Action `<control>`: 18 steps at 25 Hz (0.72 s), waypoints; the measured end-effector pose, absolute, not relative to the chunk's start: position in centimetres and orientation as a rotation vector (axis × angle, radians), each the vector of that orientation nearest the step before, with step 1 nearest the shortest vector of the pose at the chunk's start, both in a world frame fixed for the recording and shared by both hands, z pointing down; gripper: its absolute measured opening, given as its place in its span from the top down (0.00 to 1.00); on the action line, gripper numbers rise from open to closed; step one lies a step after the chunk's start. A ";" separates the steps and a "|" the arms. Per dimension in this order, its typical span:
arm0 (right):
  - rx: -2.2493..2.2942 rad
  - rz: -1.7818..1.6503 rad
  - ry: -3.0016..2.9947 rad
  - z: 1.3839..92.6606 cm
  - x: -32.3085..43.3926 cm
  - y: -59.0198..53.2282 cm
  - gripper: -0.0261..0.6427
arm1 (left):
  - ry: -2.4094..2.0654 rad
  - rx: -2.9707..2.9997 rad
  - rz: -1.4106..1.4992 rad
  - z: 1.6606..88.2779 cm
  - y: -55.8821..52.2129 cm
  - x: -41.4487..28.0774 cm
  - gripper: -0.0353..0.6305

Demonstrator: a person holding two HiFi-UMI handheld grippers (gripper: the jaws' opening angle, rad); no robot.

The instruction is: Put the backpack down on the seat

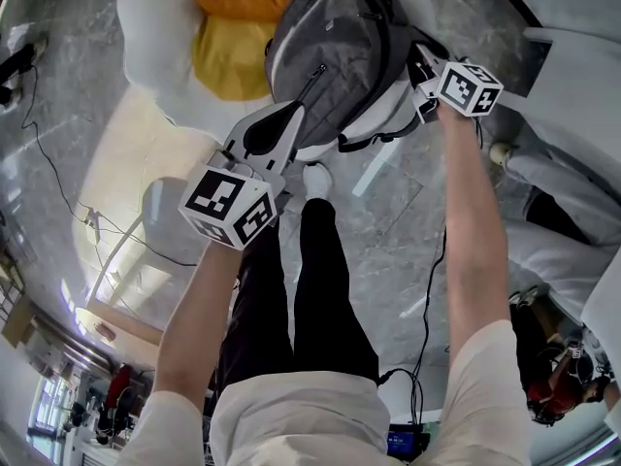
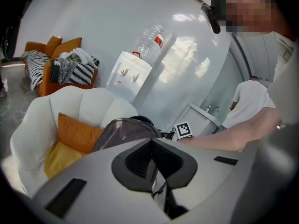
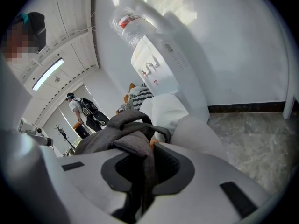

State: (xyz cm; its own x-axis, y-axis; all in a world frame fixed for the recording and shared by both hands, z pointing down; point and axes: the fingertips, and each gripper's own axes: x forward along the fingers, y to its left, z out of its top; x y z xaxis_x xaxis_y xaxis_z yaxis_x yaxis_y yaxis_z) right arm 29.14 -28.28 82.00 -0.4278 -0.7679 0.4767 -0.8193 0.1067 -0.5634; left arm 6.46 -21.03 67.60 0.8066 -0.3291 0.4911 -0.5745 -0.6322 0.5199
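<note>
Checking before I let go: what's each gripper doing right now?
Left gripper: jaws closed on a thin part of the backpack.
Right gripper: jaws closed on the backpack's grey fabric.

All three views are bright and evenly lit, with only faint, soft shadows; in the head view the polished floor (image 1: 388,192) throws back pale patches of glare, strongest toward the left. The wide lenses bend straight lines hard toward the edges (both gripper views fade to black corners). In the left gripper view a washed-out sheen spreads over the white wall (image 2: 187,55), in the right gripper view a ceiling strip light (image 3: 48,73) glows at upper left, and the left gripper (image 2: 152,161) and right gripper (image 3: 144,167), nearest the lens, look soft against sharper backgrounds.
</note>
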 end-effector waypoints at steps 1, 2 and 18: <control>1.643 1.223 -2.284 82.0 29.4 -28.2 0.89 | -0.664 2.300 0.467 67.6 -20.8 6.6 0.92; 1.643 1.206 -2.278 82.0 29.8 -28.1 0.89 | -0.664 2.302 0.469 67.5 -20.6 6.8 0.92; 1.664 0.966 -2.026 83.9 32.0 -28.0 0.82 | -0.657 2.301 0.485 68.1 -19.5 6.2 0.92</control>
State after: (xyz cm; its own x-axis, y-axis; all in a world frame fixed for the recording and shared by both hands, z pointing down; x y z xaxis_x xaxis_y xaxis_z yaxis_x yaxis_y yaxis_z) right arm 32.00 -28.03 83.86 -0.2521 -0.7201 0.6464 -0.9556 0.0801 -0.2834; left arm 6.22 -19.52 68.08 0.8027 -0.3192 0.5039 -0.5754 -0.6369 0.5132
